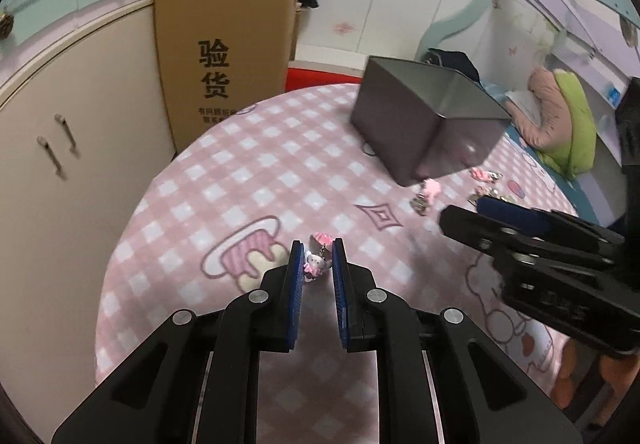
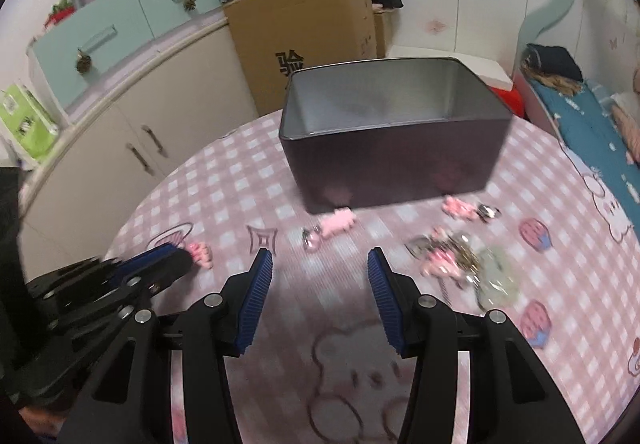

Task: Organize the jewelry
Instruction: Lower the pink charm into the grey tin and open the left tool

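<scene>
On the far left stand a cream cabinet [image 1: 60, 172] and an upright cardboard box [image 1: 224, 56], both behind a round surface [image 1: 248, 164] covered in a pink checked cloth with cartoon bears. Low in the left wrist view, the left tool [image 1: 317, 256] has its blue pads drawn narrow around a small charm [image 1: 316, 264], a pale figure with pink trim on a short metal link; the pads appear to pinch it, with a pink piece showing just past the tips. To the right of it, toward the back of the surface, sits an open grey metal tin [image 2: 392, 164], rectangular and seemingly empty. Just in front of the tin lies a pink charm [image 2: 339, 222] with a silver clasp, and further right a second pink charm [image 2: 460, 208] and a tangled heap of keychains [image 2: 456, 260], blurred in the picture. The right tool [image 2: 320, 264] hovers above the cloth between these pieces, its pads standing moderately apart with nothing between them. These trinkets look light, small and hard, with loose dangling chains that would swing and snag on one another; the solid body of a charm seems the safest place to pinch, not the slippery ring or chain. At far right is a bed [image 2: 592, 116] with blue bedding.
</scene>
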`<control>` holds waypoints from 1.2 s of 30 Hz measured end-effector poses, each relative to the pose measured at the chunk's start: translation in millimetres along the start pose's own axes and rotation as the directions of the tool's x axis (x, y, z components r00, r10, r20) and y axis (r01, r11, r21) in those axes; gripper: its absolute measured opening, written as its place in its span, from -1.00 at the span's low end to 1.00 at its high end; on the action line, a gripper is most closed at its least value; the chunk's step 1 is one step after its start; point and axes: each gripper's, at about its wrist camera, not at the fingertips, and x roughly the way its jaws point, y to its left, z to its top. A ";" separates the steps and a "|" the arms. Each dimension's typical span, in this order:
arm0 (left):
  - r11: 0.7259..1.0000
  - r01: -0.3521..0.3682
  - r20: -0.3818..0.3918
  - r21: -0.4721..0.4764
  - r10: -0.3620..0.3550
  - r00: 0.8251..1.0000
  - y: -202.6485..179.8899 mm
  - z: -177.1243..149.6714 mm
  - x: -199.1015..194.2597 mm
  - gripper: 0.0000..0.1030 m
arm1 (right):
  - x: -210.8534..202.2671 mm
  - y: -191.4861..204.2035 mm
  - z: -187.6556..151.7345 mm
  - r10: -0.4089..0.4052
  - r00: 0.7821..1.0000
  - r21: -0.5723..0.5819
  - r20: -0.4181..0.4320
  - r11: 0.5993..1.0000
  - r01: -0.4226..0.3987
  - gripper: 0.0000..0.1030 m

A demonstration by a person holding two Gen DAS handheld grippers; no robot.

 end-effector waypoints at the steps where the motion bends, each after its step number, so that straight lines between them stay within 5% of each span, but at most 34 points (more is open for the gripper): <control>1: 1.000 0.001 0.002 -0.002 -0.001 1.000 1.7 0.3 -0.3 -0.71 | 6.7 0.4 2.2 0.004 1.000 0.012 -0.010 1.000 -0.004 -0.06; 7: 1.000 0.027 0.001 -0.015 -0.027 1.000 7.1 4.8 2.3 -0.71 | 23.3 2.1 7.3 -0.017 1.000 0.035 0.000 0.999 0.017 -0.06; 11: 0.999 0.048 -0.009 -0.012 -0.048 0.999 2.5 6.5 5.5 -0.71 | 25.5 7.9 6.6 -0.098 0.995 -0.029 0.009 0.995 0.098 -0.47; 26: 0.992 0.124 -0.014 0.016 -0.124 0.992 -22.0 11.5 -1.8 -0.71 | -2.6 -15.9 -17.7 -0.006 1.000 -0.007 -0.018 1.000 0.006 -0.50; 36: 0.971 0.232 0.018 0.060 -0.234 0.972 -53.4 33.3 -25.1 -0.71 | -43.8 -32.0 -13.4 0.032 0.998 0.028 0.057 0.999 -0.034 -0.50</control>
